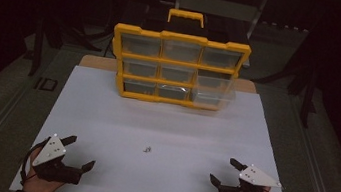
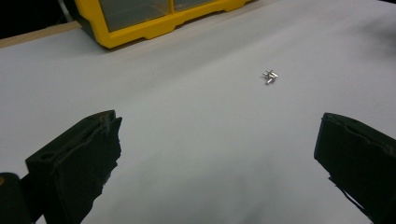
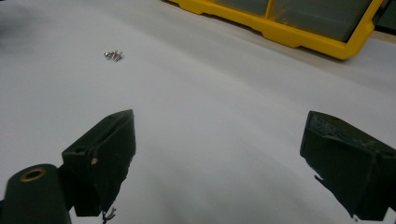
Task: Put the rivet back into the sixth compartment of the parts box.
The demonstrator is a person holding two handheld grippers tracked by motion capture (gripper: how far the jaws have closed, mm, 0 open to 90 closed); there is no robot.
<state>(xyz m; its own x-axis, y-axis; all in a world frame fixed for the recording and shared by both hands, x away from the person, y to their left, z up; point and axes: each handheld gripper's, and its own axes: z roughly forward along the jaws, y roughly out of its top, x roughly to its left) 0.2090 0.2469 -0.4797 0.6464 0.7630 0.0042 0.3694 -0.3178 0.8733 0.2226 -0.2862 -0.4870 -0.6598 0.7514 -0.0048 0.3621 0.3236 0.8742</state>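
Screws (image 1: 147, 149) (maybe 3) between left gripper (image 1: 80, 152), right gripper (image 1: 226, 171); fingers spread, empty.

A yellow organizer case (image 1: 178, 69) with clear compartments is standing upright at the far edge of the white board (image 1: 105, 112), its handle (image 1: 186, 17) sticking up. Dark stands are flanking the table in the dim background.

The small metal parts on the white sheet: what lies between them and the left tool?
Nothing: in the left gripper view, only bare white sheet lies between the open left tool and the small metal parts.
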